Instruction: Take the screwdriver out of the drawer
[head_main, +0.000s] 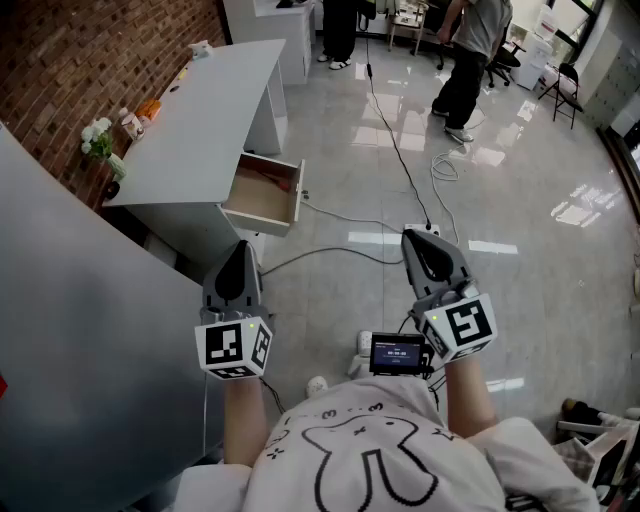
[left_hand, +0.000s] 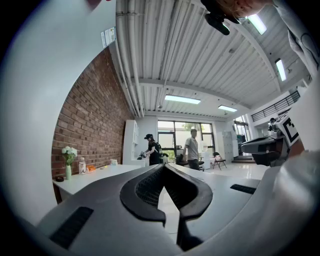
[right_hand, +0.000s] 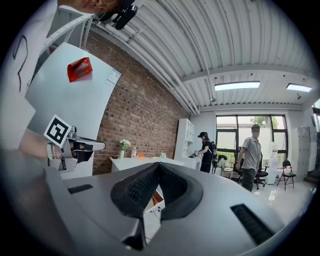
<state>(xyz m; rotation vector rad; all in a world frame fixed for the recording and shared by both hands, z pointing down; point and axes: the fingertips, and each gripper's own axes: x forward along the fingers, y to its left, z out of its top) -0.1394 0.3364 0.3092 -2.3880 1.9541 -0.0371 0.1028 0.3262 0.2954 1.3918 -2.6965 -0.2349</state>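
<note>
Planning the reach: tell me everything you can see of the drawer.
The drawer stands pulled well out of the white desk, just under the desktop. It is a shallow open box, tan inside like bare wood, with a white front panel that carries a small knob. A reddish thing lies along its far inner side, too small to identify. A cable trails across the ground past its front. Nothing grips it.
</note>
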